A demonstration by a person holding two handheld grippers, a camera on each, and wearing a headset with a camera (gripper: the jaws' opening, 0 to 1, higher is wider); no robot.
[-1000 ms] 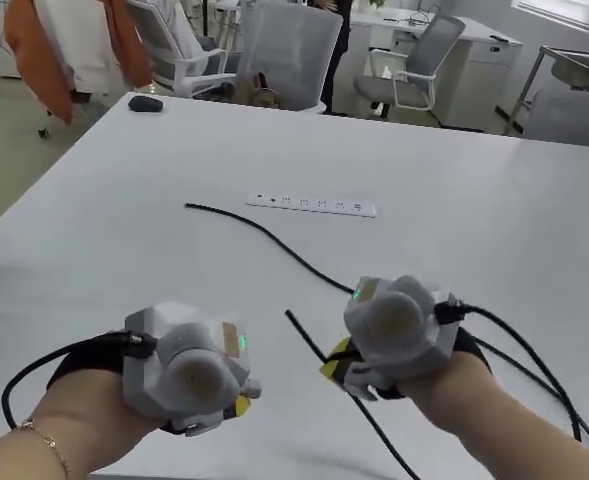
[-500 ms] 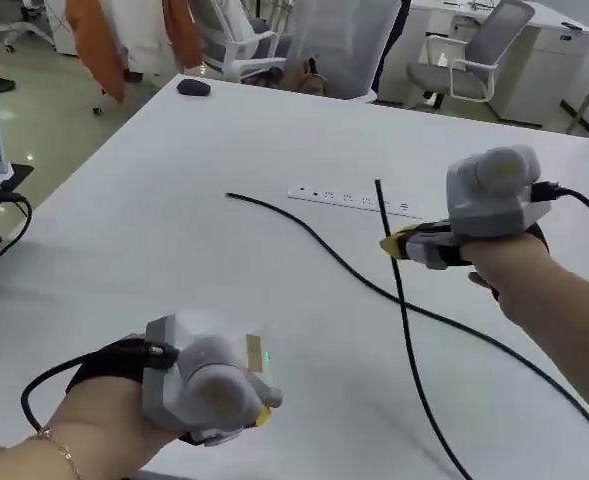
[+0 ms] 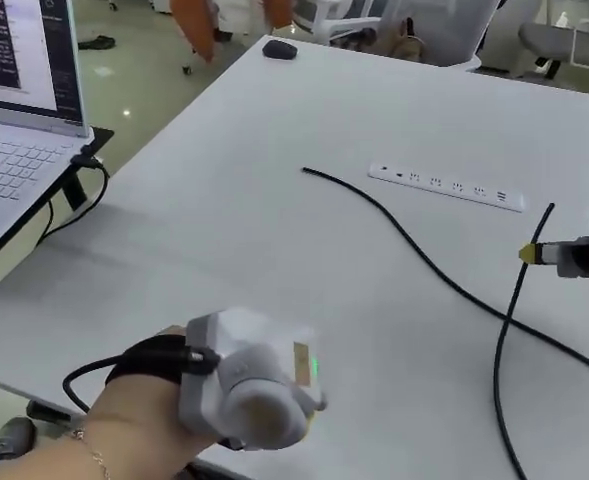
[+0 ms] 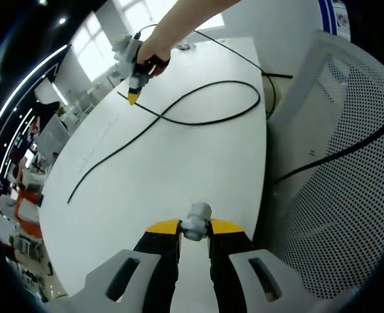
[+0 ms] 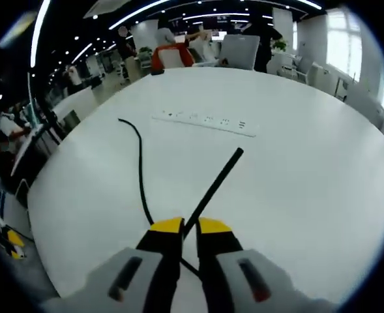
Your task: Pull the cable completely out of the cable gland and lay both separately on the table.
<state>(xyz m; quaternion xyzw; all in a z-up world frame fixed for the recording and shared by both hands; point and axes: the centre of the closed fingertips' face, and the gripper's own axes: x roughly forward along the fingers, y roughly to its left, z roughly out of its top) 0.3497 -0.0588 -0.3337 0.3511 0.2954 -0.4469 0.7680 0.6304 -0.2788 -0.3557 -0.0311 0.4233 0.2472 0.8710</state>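
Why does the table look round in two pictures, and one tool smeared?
Left and right gripper views: fisheye lenses bend the table edge into a curve; window glare whitens the left one's top. Head view: the left tongs look smeared, probably motion blur, while the cable is sharp.

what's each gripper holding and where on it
The left hand-held gripper pinches the grey cable gland by its body; right hand-held gripper grips the black cable a short way from its free end.

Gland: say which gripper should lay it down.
Left. The left gripper holds the gland in its jaws, bare table ahead; the right gripper is shut on the cable, further off.
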